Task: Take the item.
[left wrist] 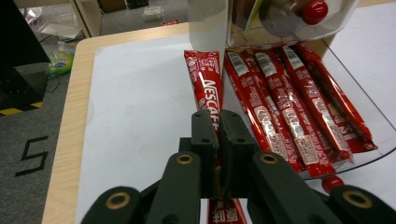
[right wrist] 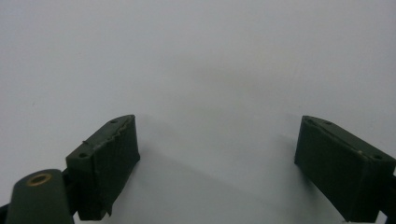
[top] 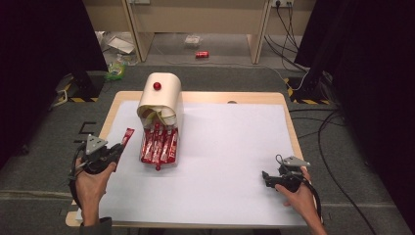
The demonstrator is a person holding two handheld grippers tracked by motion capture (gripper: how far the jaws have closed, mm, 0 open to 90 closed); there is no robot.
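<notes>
there, sachet (left wrist: pixel 206 88) in left gripper (left wrist: pixel 218 122), just beside tray wall (left wrist: pixel 362 93).

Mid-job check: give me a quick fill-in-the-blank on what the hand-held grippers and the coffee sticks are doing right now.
1. The left hand-held gripper is shut on one ____ coffee stick.
2. That stick lies outside the clear tray, on the ____ table cover.
3. The right hand-held gripper has its jaws ____ with nothing between them.
4. The dispenser's lid carries a round red ____.

Missing words: red; white; open; knob
</notes>
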